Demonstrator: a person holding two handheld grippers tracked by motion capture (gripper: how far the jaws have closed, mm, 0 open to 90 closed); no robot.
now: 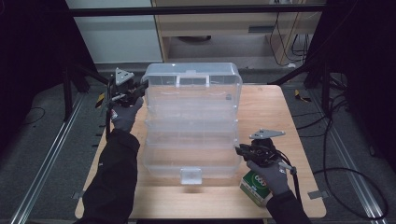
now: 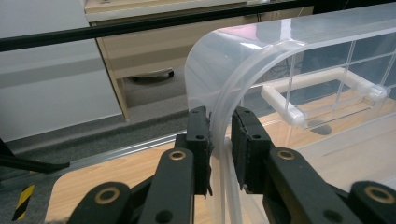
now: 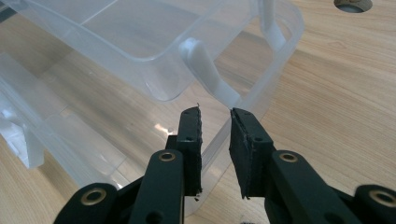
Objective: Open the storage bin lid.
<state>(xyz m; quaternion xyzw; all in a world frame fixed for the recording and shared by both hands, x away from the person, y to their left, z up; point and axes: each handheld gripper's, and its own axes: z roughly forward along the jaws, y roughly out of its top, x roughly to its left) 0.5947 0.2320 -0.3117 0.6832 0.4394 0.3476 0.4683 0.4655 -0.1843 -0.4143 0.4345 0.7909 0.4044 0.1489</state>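
A clear plastic tiered organiser box (image 1: 191, 140) stands open in the middle of the wooden table (image 1: 271, 107), with its lid (image 1: 191, 77) raised at the far side. My left gripper (image 1: 141, 88) is at the lid's left end. In the left gripper view the lid's curved rim (image 2: 243, 65) runs down between the pads of the left gripper (image 2: 220, 114), which press on it. My right gripper (image 1: 238, 150) is at the box's right side. The base wall (image 3: 275, 60) passes between the pads of the right gripper (image 3: 215, 112), below an inner tray (image 3: 140, 42).
A green and white carton (image 1: 254, 185) lies near the table's front right corner, under my right hand. The box's front latch (image 1: 191, 175) points at the person. A white hinge arm (image 3: 205, 70) links the tray to the base. Cables trail on the floor at right.
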